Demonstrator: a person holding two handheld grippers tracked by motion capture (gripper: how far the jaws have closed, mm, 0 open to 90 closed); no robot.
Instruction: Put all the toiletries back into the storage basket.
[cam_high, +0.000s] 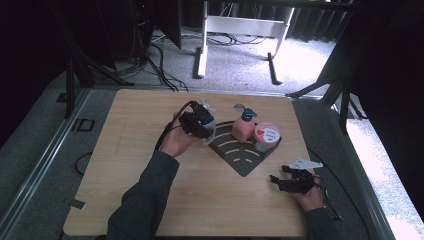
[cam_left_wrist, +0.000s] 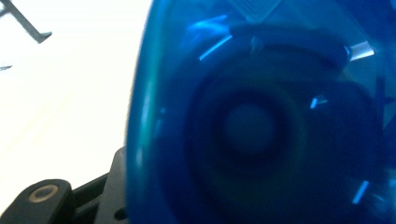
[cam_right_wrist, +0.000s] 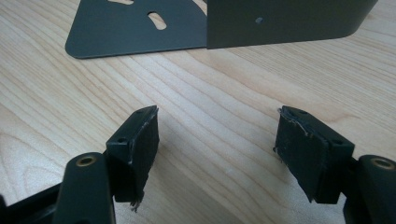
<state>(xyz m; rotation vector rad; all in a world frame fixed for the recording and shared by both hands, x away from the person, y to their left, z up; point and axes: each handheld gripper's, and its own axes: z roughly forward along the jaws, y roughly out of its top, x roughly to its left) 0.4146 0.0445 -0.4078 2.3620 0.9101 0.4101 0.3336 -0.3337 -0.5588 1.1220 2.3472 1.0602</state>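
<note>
Wooden table (cam_high: 150, 150): left gripper (cam_high: 197, 124) clamps a blue bottle (cam_left_wrist: 261, 116) beside the rack (cam_high: 240, 152), probably to shelve it; right gripper (cam_right_wrist: 217, 140) rests apart, wide open, empty.

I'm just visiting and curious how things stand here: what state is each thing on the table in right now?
Left gripper: shut on the blue bottle.
Blue bottle: held at the rack's left edge.
Right gripper: open, nothing between the pads, low over the wood.
Pink pump bottle: upright on the rack.
White tub: upright on the rack, lid on.
Dark corner rack: flat on the table.
</note>
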